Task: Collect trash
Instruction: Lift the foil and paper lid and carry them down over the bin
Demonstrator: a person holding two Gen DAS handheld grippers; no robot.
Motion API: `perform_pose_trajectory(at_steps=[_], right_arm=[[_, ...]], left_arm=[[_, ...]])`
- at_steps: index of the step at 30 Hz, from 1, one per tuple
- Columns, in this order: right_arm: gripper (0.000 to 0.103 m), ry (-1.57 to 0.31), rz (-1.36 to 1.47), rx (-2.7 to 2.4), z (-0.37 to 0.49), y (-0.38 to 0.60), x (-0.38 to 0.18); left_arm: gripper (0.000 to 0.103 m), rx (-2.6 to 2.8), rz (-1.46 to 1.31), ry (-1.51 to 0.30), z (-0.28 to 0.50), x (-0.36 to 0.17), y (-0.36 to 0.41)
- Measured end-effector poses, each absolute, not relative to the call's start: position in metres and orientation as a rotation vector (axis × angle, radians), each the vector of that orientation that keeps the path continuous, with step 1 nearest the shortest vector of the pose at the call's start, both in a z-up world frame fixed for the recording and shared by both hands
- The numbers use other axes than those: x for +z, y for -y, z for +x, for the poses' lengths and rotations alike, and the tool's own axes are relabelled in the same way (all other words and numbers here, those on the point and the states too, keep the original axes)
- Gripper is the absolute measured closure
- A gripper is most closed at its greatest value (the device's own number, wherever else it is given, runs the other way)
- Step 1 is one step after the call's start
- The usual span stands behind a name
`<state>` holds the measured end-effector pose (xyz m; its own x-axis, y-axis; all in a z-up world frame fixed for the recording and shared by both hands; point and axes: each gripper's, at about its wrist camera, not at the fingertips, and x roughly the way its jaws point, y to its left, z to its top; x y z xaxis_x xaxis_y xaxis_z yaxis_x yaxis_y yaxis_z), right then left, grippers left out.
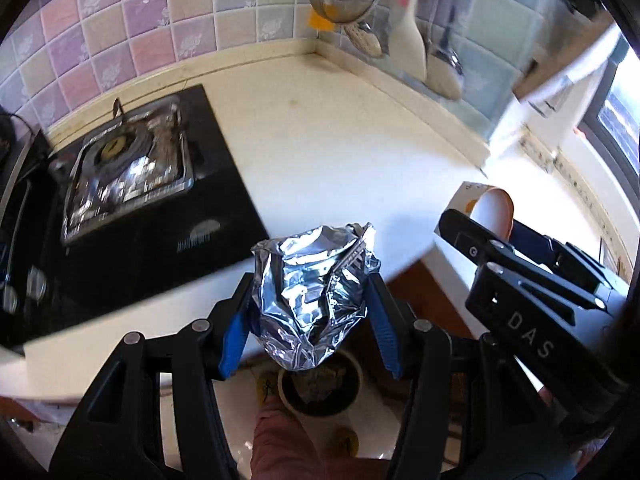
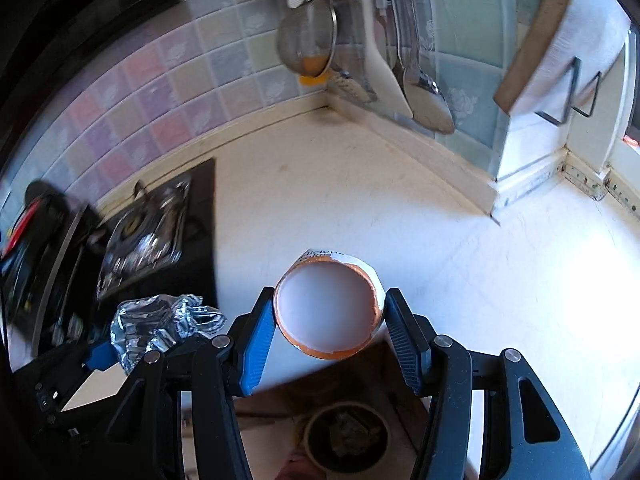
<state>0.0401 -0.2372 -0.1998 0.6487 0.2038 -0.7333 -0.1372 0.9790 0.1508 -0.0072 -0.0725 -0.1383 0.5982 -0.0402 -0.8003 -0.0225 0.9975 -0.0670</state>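
Two grippers hang side by side past the front edge of a white countertop (image 2: 360,184), each clenched on a piece of trash: the left gripper (image 1: 308,316) squeezes a crumpled ball of aluminium foil (image 1: 314,296) between its blue pads, and the right gripper (image 2: 330,336) clamps a paper cup (image 2: 328,308) lying on its side with its orange-rimmed mouth turned toward the camera. Below both, on the floor, sits a round bin (image 2: 346,436) with dark scraps inside, partly hidden behind the foil in the left view. Left of the counter lies a black gas hob (image 1: 132,216) with a foil-lined burner (image 1: 128,168). On the tiled wall (image 1: 120,28) in the corner hang a mesh strainer (image 2: 306,44), a white spatula (image 2: 380,68) and a metal ladle (image 2: 428,100), all blurred. Printing on the cup's outside is cut off and unreadable; the right gripper's body (image 1: 532,336) reads "DAS".
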Motion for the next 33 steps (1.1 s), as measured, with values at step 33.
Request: perform_pose_trajectory(at_steps=[33], right_arm=[[0.048, -1.258, 0.049, 0.197, -0.122, 0.292, -0.486]], left_arm=[[0.052, -0.092, -0.151, -1.262, -0.096, -0.415, 0.078]])
